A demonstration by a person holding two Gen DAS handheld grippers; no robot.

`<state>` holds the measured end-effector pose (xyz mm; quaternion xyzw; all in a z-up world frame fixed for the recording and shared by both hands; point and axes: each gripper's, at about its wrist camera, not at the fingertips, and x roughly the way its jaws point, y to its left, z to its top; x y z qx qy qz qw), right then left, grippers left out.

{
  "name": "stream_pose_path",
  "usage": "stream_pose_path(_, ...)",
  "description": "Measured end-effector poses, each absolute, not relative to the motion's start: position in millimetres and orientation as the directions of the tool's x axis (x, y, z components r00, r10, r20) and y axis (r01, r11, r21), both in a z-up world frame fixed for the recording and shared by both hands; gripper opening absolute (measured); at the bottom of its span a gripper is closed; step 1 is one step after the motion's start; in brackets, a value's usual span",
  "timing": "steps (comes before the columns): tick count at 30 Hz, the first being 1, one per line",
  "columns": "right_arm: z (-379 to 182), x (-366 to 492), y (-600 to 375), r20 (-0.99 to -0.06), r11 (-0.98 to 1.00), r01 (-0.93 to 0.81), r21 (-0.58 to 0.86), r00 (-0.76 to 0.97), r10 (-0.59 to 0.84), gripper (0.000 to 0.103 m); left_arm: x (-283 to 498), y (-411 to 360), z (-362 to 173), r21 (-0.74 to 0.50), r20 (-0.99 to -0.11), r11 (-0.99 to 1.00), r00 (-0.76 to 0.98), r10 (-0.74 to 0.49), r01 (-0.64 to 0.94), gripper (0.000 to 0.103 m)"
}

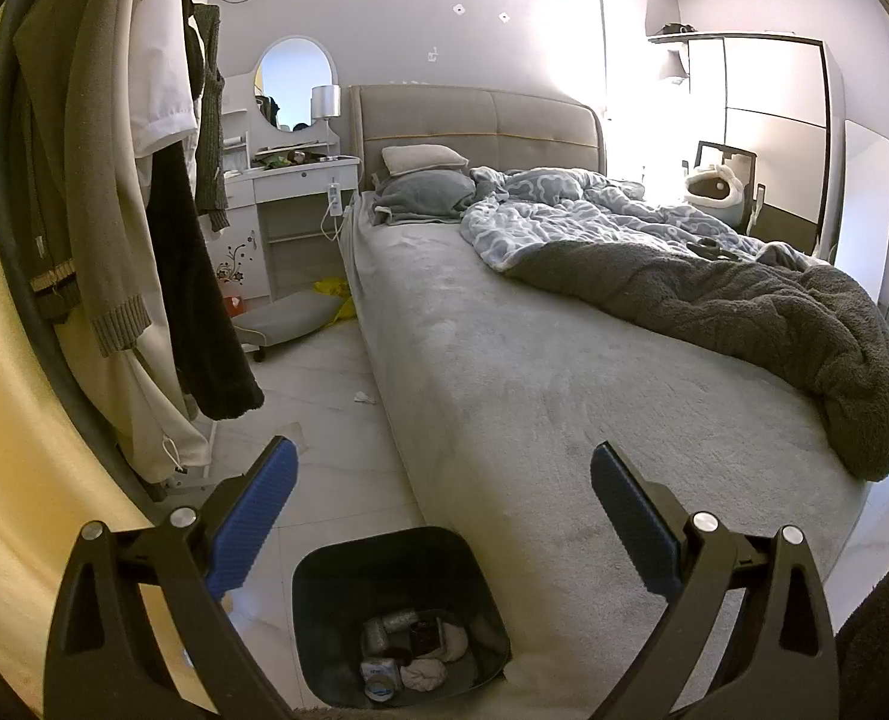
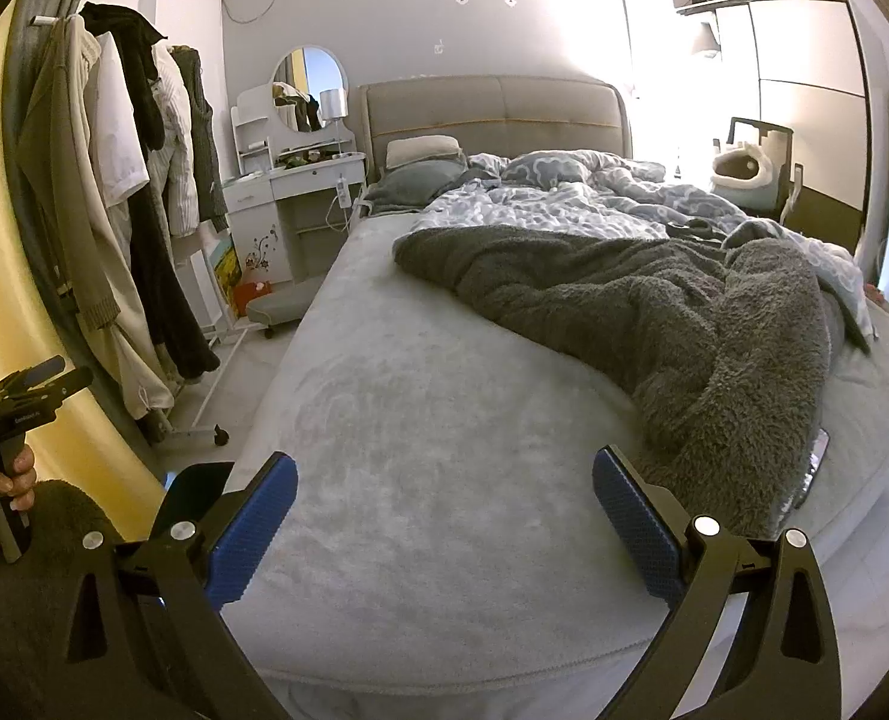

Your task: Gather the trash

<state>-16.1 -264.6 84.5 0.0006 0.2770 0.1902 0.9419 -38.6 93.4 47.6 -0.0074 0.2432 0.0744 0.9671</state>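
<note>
A dark trash bin (image 1: 324,588) stands on the floor at the bed's near corner, right below my left gripper (image 1: 443,471), which is open and empty. Inside lie cans, crumpled tissues and a dark wrapper (image 1: 425,639). A small white scrap of paper (image 1: 363,398) lies on the floor beside the bed, farther off. My right gripper (image 2: 444,474) hangs open and empty above the foot of the bed (image 2: 414,420). In the right wrist view the bin's rim (image 2: 195,480) peeks out at lower left, and a hand (image 2: 0,480) holds the left gripper's handle.
A rolling clothes rack (image 1: 144,210) with hanging garments lines the left side of a narrow floor aisle. Grey and blue blankets (image 2: 654,312) are heaped on the bed. A white dressing table (image 1: 288,180), a floor cushion (image 1: 288,315) and a yellow bag (image 1: 333,291) sit at the aisle's far end.
</note>
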Motion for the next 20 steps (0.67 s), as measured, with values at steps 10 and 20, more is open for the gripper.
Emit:
stream_pose_path(10, 85.3, -15.4, -264.9, -0.522, 0.928, -0.358, 0.106, 0.774, 0.359, 0.100, -38.2, 93.6, 47.8, 0.021, -0.472, 0.989, 0.870, 0.141, -0.149, 0.100)
stream_pose_path(20, 85.9, -15.2, -265.3, -0.522, 0.928, -0.358, 0.107, 0.774, 0.359, 0.100, -41.2, 87.4, 43.2, 0.024, -0.474, 0.990, 0.870, 0.136, -0.142, 0.100)
